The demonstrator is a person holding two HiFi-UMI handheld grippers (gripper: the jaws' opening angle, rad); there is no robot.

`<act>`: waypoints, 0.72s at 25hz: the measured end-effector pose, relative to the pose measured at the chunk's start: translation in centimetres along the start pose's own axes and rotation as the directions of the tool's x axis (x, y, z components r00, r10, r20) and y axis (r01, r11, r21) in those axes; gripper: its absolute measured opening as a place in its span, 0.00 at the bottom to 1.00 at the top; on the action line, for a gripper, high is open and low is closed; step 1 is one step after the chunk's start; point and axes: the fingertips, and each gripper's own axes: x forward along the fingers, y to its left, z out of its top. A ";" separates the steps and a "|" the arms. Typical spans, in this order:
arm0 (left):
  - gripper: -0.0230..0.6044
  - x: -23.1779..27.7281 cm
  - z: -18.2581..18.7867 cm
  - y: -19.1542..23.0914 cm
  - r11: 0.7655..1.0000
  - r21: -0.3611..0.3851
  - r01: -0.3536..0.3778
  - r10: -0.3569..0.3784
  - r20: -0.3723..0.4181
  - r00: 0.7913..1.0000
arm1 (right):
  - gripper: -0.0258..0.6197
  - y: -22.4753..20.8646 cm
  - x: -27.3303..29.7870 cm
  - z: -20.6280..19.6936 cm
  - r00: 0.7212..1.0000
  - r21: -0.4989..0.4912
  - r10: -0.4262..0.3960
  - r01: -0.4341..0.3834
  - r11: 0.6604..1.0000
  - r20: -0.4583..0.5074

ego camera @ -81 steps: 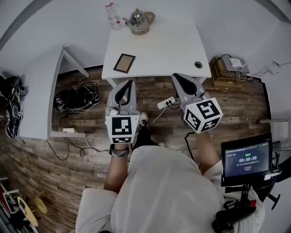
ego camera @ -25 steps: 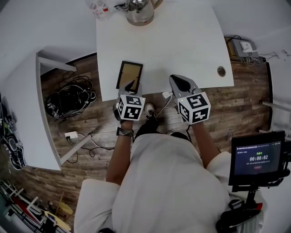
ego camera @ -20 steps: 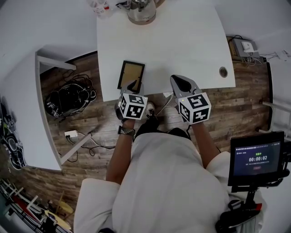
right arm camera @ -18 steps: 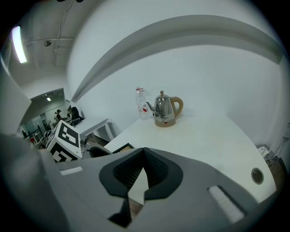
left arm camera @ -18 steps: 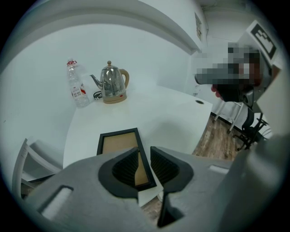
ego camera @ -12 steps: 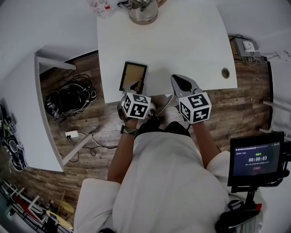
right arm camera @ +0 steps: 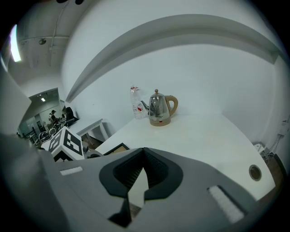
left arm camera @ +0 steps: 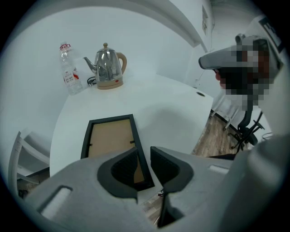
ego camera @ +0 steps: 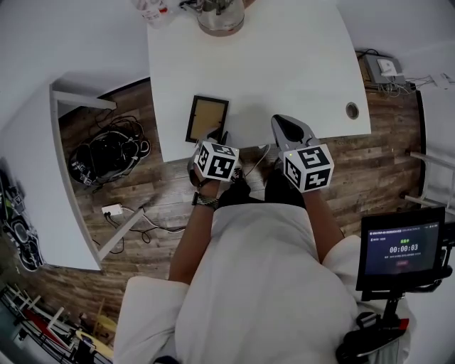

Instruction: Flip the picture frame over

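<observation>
A black picture frame (ego camera: 207,117) lies flat near the front left edge of the white table (ego camera: 284,64), its brown backing up. My left gripper (ego camera: 217,136) hovers at the frame's near right corner. In the left gripper view the frame (left arm camera: 111,138) sits just ahead, and its right rail shows through the narrow gap of the left gripper (left arm camera: 144,154), whose jaws stand slightly apart and hold nothing. My right gripper (ego camera: 286,126) hangs over the table's front edge to the right of the frame. In its own view the right gripper (right arm camera: 144,152) is shut and empty.
A metal kettle (ego camera: 215,14) and a plastic bottle (ego camera: 151,11) stand at the table's far edge. A cable hole (ego camera: 352,110) sits at the table's right front. A second white desk (ego camera: 35,178) and a tangle of cables (ego camera: 106,153) lie left; a timer screen (ego camera: 398,249) stands right.
My left gripper has moved forward and rolled, reaching the frame's near right corner. The right gripper has barely shifted.
</observation>
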 end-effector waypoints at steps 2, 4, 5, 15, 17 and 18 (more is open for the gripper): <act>0.18 0.1 -0.1 0.1 1.000 -0.015 -0.002 0.002 -0.006 1.000 | 0.05 0.1 0.1 -0.1 1.000 -0.002 0.001 -0.001 1.000 -0.002; 0.18 0.1 -0.4 0.4 1.000 -0.021 -0.017 0.017 -0.014 1.000 | 0.05 0.4 0.2 -0.1 1.000 -0.007 0.012 -0.012 1.000 -0.003; 0.18 0.0 -0.6 0.6 0.999 -0.023 -0.027 0.026 -0.019 0.999 | 0.05 0.7 0.3 -0.2 1.000 -0.010 0.019 -0.019 1.000 -0.005; 0.12 -0.8 -1.9 1.5 0.996 -0.015 -0.091 0.091 -0.027 0.996 | 0.05 2.4 0.9 0.3 0.998 -0.045 0.068 -0.068 0.997 0.006; 0.11 -0.9 -2.0 1.7 0.996 -0.041 -0.083 0.083 -0.023 0.996 | 0.05 2.6 1.1 0.4 0.997 -0.049 0.074 -0.073 0.996 0.009; 0.11 -1.0 -2.0 1.6 0.996 -0.053 -0.076 0.075 -0.019 0.997 | 0.05 2.6 1.1 0.6 0.997 -0.050 0.075 -0.074 0.996 0.010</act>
